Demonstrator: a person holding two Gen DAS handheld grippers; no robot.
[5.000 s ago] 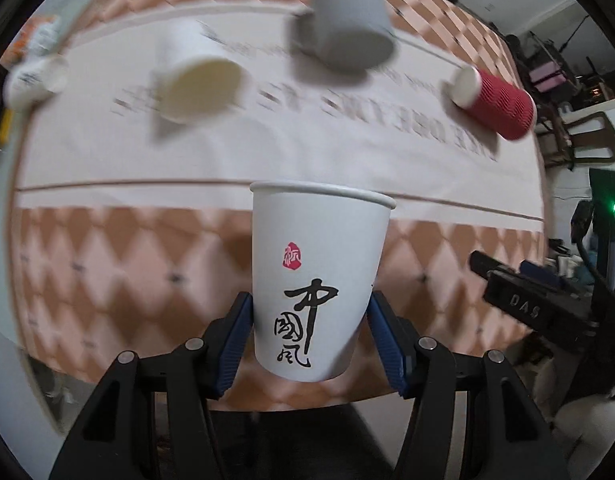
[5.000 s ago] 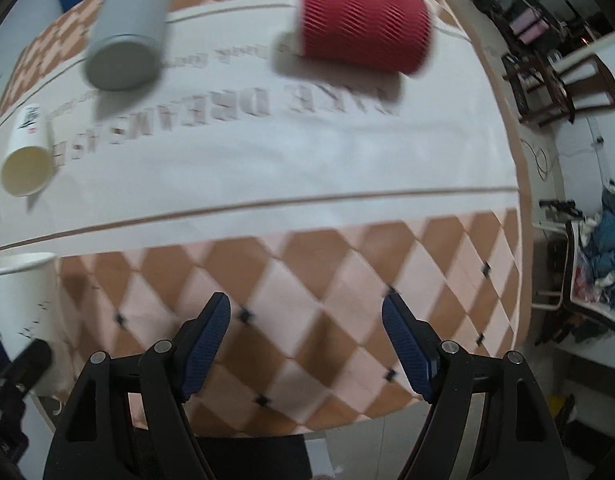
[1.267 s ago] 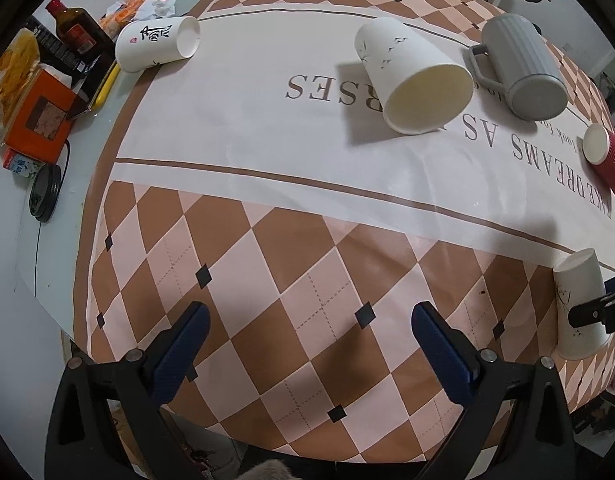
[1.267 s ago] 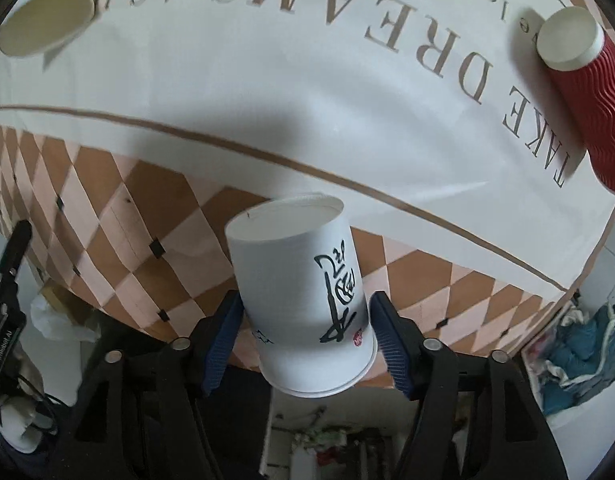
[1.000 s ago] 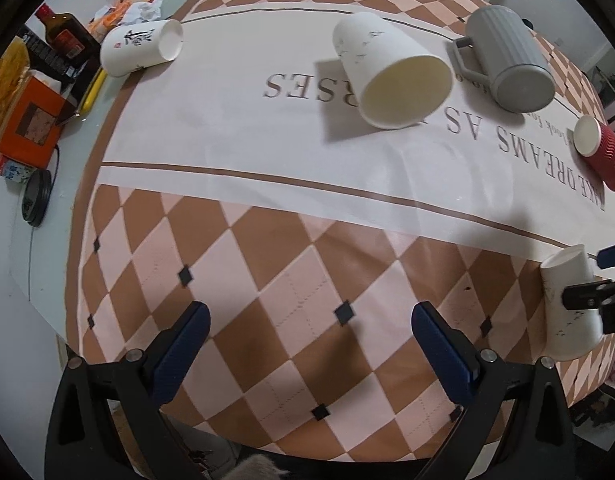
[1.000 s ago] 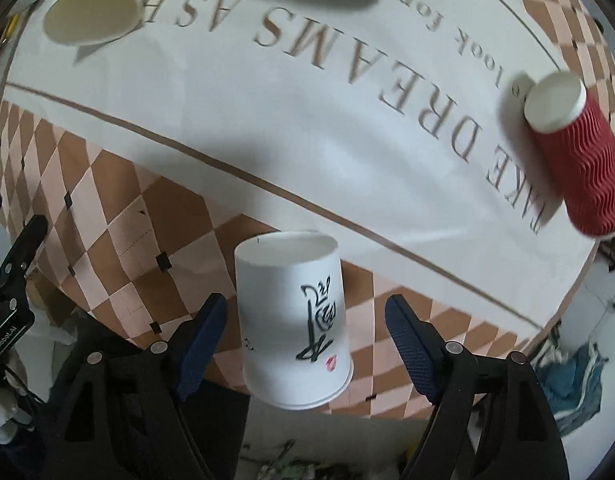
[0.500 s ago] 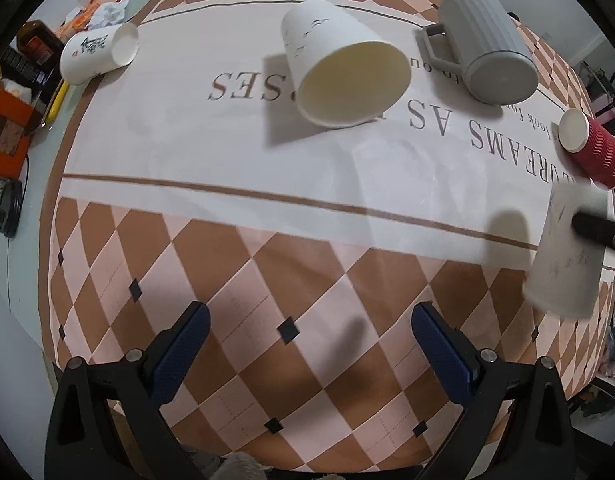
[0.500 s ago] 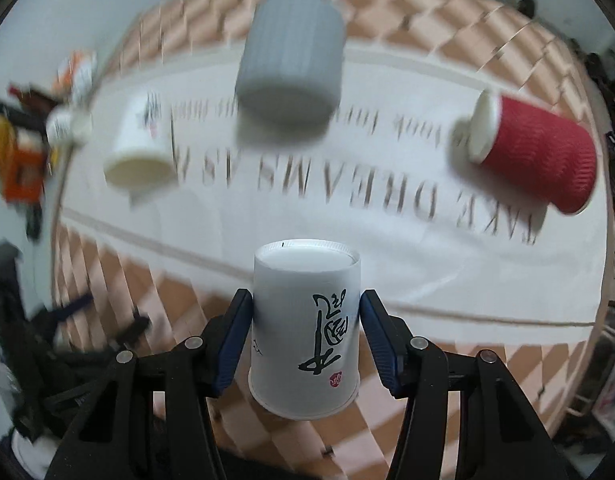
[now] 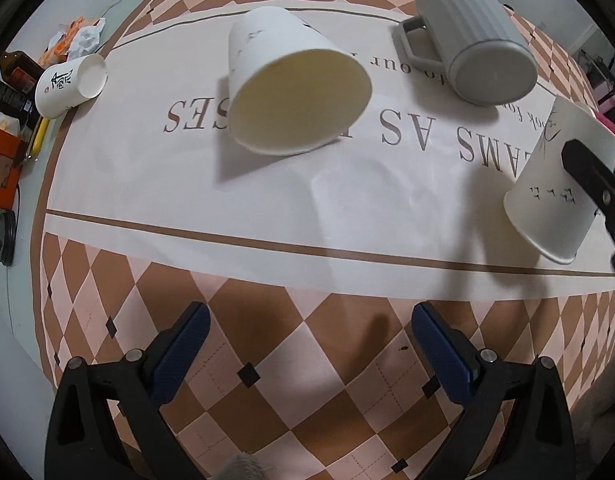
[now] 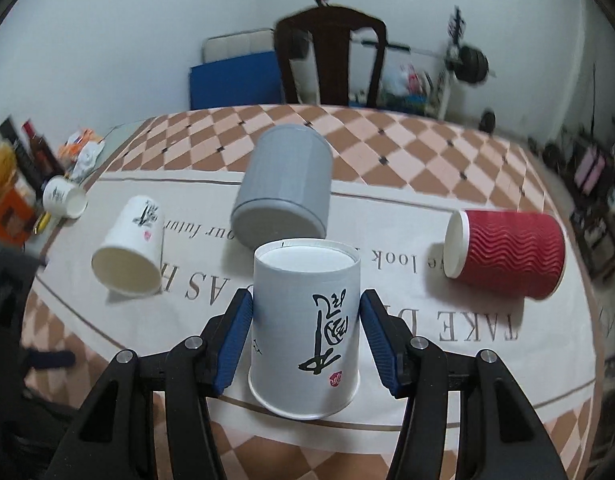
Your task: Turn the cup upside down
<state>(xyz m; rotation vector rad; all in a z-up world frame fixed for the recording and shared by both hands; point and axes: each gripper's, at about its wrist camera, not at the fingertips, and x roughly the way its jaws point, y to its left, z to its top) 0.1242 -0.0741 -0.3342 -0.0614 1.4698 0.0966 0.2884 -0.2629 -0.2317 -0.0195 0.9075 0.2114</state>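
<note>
two tools: right tool (image 10: 306, 336) pinches the inverted paper cup (image 10: 305, 330), left tool (image 9: 306, 356) spread

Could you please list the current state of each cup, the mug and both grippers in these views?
White paper cup with black calligraphy: upside down, base up, between the right gripper's pads.
Right gripper: shut on that cup.
Left gripper: open, empty.
Plain white paper cup: on its side.
Grey ribbed ceramic mug: on its side.
Red ribbed paper cup: on its side.
Small white paper cup: on its side.
</note>
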